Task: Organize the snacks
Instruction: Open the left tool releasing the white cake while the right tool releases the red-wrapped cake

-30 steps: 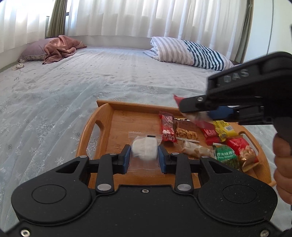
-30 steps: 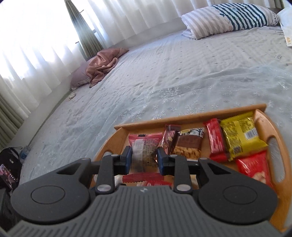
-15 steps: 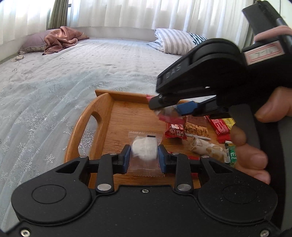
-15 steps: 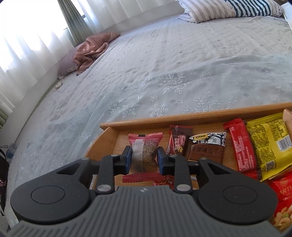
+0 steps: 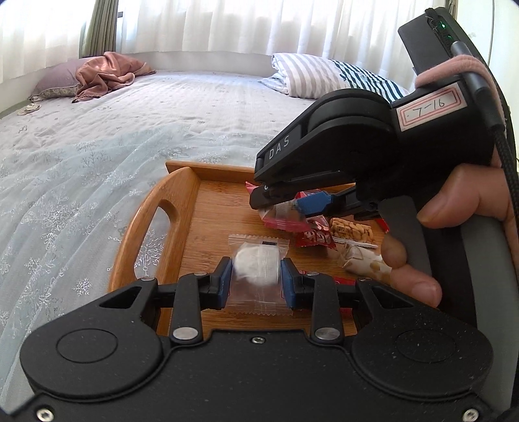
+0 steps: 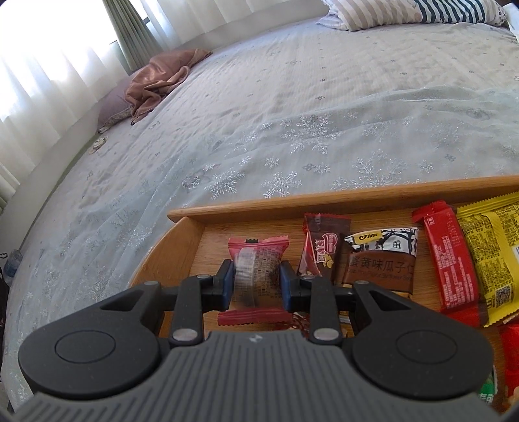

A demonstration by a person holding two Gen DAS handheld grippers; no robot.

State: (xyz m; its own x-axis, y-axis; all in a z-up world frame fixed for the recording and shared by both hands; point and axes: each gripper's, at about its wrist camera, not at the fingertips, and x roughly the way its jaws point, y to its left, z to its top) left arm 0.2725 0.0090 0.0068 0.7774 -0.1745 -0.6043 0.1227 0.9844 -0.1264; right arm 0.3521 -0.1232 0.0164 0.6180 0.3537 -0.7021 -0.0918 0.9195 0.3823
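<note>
The left hand-held gripper (image 5: 256, 276) is pinching a clear-wrapped white snack (image 5: 258, 264) between its blue pads, jaws nearly closed on it, above the near-left part of the wooden tray (image 5: 147, 224). The right hand-held gripper (image 6: 256, 279) is likewise clamping a pink-wrapped dark snack (image 6: 258, 269) between narrow jaws, over the tray's far-left corner, just left of a brown-and-red chocolate packet (image 6: 319, 250) and a sunflower-seed packet (image 6: 381, 259). A red bar (image 6: 449, 256) and a yellow packet (image 6: 489, 253) are lying further right. The tray is sitting on a bed (image 6: 292, 107) covered in a pale snowflake-patterned spread, with a striped pillow (image 5: 311, 79) and a pink blanket (image 5: 107, 73) lying far off by the curtains (image 5: 194, 26). The tray's left half is showing bare wood, bounded by a raised rim and a handle cut-out.
</note>
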